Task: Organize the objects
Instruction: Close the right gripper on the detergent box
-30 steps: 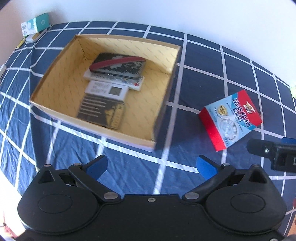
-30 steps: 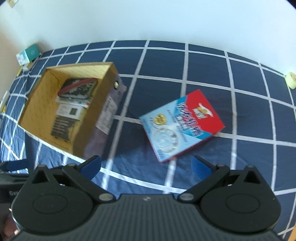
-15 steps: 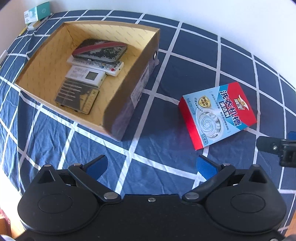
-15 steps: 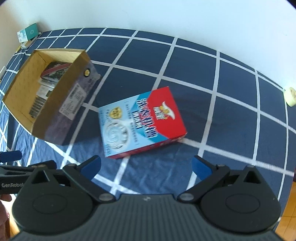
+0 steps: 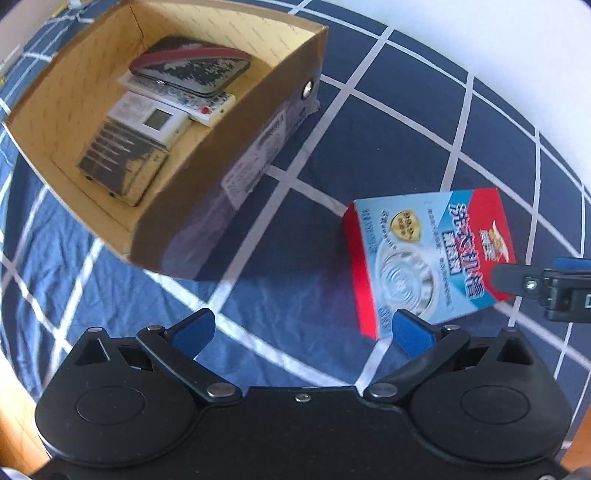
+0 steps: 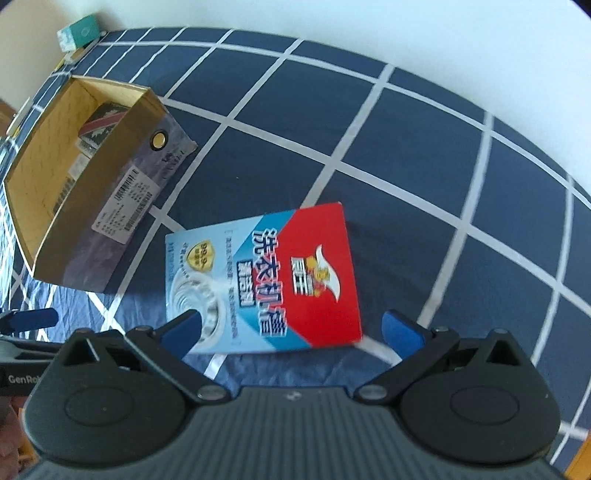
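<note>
- A navy cloth with a white grid covers the whole surface; it shows soft wrinkles in the lower left of the right wrist view.
- A plain white wall runs along the top of both views, meeting the cloth in a curved line.
- In the upper left corner of the right wrist view, a small teal box sits at the cloth's far edge by the wall.
- A strip of wood floor shows in the lower right corner of that view.
- An open carton fills the upper left of the left wrist view, holding a dark case, two white remotes and a dark flat box.
- The red-and-blue packet lies flat on the cloth, right of the carton and apart from it.
- Right gripper: jaws spread wide, blue tips either side of the packet's near end, just above it; contact cannot be told.
- Left gripper: jaws spread, holding nothing, low centre of its frame over bare cloth.
</note>
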### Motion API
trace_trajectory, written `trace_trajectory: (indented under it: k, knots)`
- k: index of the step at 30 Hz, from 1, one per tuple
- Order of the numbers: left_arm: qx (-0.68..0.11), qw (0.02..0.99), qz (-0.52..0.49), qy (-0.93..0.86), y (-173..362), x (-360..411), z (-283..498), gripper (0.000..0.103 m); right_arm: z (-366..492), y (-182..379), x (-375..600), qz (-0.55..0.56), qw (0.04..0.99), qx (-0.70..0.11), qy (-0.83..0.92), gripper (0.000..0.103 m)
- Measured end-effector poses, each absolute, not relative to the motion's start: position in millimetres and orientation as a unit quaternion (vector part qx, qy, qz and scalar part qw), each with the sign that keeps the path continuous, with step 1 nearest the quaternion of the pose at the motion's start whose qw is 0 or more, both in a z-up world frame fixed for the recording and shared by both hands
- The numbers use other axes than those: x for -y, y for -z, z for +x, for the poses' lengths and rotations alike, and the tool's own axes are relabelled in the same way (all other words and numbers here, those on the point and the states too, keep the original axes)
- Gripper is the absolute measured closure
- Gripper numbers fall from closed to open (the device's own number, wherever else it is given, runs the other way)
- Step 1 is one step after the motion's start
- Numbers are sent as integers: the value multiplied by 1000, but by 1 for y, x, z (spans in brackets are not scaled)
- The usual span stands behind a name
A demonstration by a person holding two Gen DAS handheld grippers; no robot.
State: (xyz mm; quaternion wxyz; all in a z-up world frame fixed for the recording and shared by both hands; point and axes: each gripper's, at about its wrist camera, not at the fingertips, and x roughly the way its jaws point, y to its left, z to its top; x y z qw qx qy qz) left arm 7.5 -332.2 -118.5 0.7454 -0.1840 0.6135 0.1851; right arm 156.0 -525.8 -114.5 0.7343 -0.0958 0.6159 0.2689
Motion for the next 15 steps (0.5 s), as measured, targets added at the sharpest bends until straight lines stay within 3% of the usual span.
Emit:
trace_trajectory:
  k: [15]
  knots:
    - [-622,729,-239,-155,162,339,47,0,202,178,518,-79,685,-651,-319,0]
